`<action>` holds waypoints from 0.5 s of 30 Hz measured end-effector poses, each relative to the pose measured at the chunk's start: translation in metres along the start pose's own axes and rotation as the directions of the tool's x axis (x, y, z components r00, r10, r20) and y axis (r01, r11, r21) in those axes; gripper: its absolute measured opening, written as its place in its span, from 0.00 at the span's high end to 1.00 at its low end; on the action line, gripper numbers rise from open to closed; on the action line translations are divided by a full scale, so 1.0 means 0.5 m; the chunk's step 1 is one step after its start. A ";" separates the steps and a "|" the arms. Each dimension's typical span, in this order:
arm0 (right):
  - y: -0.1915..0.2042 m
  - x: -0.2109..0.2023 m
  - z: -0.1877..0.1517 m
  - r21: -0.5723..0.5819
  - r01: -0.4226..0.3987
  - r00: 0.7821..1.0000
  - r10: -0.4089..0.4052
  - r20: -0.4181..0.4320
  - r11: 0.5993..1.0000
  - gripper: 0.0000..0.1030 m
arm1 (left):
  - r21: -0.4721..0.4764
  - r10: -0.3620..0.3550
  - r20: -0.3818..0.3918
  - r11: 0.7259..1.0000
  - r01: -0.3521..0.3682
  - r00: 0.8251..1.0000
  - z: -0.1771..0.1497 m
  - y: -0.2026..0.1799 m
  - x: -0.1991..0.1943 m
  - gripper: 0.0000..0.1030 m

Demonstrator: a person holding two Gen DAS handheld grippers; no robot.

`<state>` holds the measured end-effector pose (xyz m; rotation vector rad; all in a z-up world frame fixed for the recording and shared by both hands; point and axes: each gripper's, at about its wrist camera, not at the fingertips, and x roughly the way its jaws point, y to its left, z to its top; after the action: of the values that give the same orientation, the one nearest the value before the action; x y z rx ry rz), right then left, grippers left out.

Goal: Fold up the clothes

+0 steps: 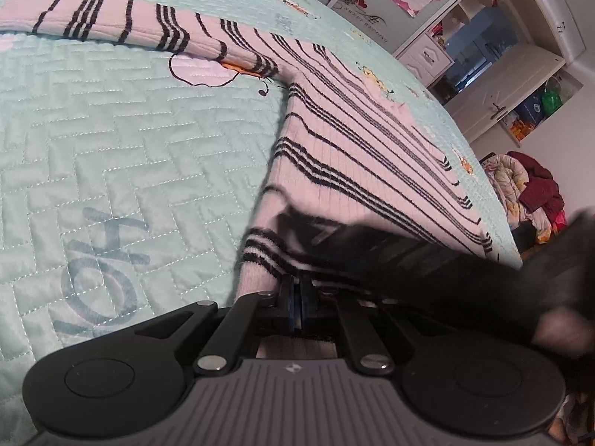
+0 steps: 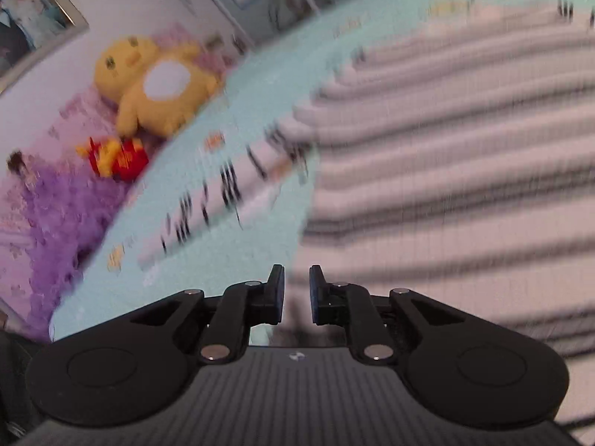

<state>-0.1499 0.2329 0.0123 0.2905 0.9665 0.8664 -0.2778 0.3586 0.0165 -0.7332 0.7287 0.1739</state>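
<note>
Left gripper [image 1: 297, 297] is pinched tight on the hem of the striped sweater [image 1: 364, 156], which lies flat on the green quilt [image 1: 130, 141] with one sleeve toward 10 o'clock, while the right gripper [image 2: 297, 290] hangs a little open over it, so a fold looks under way and needs a second grip.

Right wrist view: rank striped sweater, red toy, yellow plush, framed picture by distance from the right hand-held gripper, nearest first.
1. striped sweater: directly ahead and to the right of the right hand-held gripper, flat on the bed.
2. red toy: left, just past the bed's edge.
3. yellow plush: upper left, behind the red toy.
4. framed picture: top-left corner, on the wall.
</note>
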 end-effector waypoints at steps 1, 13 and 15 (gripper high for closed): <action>-0.005 0.010 -0.011 0.000 0.000 1.000 0.000 0.003 1.000 0.93 | -0.003 -0.002 -0.002 1.000 0.002 1.000 0.001 0.001 0.000 0.94; -0.004 -0.048 -0.017 0.028 0.032 0.997 -0.034 0.070 0.999 0.85 | 0.011 0.006 -0.001 1.000 -0.006 1.000 0.002 -0.003 0.002 0.96; -0.025 -0.018 -0.027 0.060 0.024 1.000 -0.025 0.012 0.998 0.89 | 0.016 0.011 0.000 1.000 -0.011 1.000 0.003 -0.004 0.003 0.95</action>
<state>-0.1569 0.2160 0.0028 0.3338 0.9836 0.8136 -0.2748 0.3579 0.0173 -0.7138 0.7336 0.1776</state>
